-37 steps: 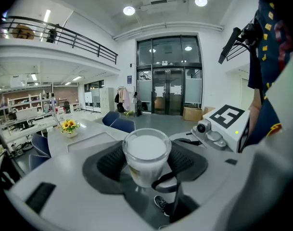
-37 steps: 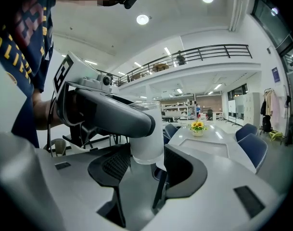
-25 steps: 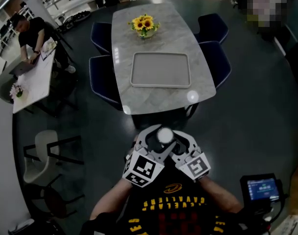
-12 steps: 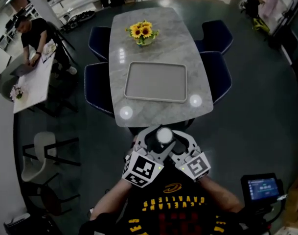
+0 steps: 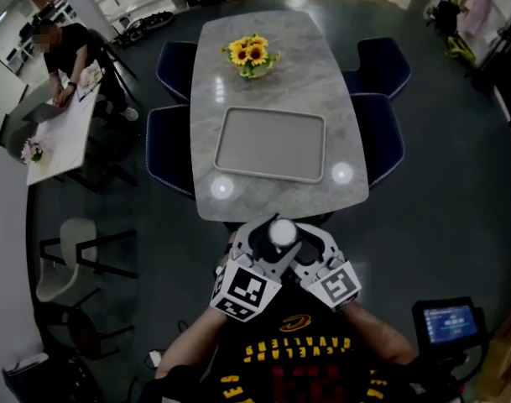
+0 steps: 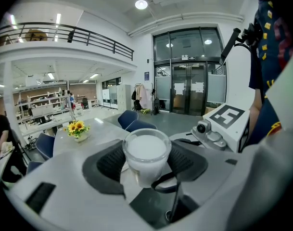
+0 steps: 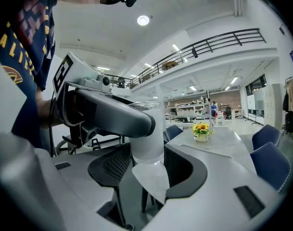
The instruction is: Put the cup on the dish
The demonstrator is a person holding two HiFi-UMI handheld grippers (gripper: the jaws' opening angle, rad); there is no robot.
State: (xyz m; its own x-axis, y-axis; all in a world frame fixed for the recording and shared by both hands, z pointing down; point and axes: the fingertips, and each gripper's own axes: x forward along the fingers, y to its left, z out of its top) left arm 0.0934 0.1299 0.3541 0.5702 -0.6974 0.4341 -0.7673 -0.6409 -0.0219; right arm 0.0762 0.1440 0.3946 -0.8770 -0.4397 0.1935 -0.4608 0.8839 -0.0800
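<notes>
Seemingly left gripper (image 6: 146,160), right gripper (image 7: 148,167) fingers clamp cup (image 5: 282,232), short of table (image 5: 280,196) edge.

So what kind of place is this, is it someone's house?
Probably not a house: it looks like a big office hall. A person works at a desk, a railed balcony runs above, and tall glass doors stand at the far end.

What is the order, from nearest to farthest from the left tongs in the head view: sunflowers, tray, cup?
1. The cup, gripped in the left tongs.
2. The tray, at the middle of the table.
3. The sunflowers, at its far end.
</notes>
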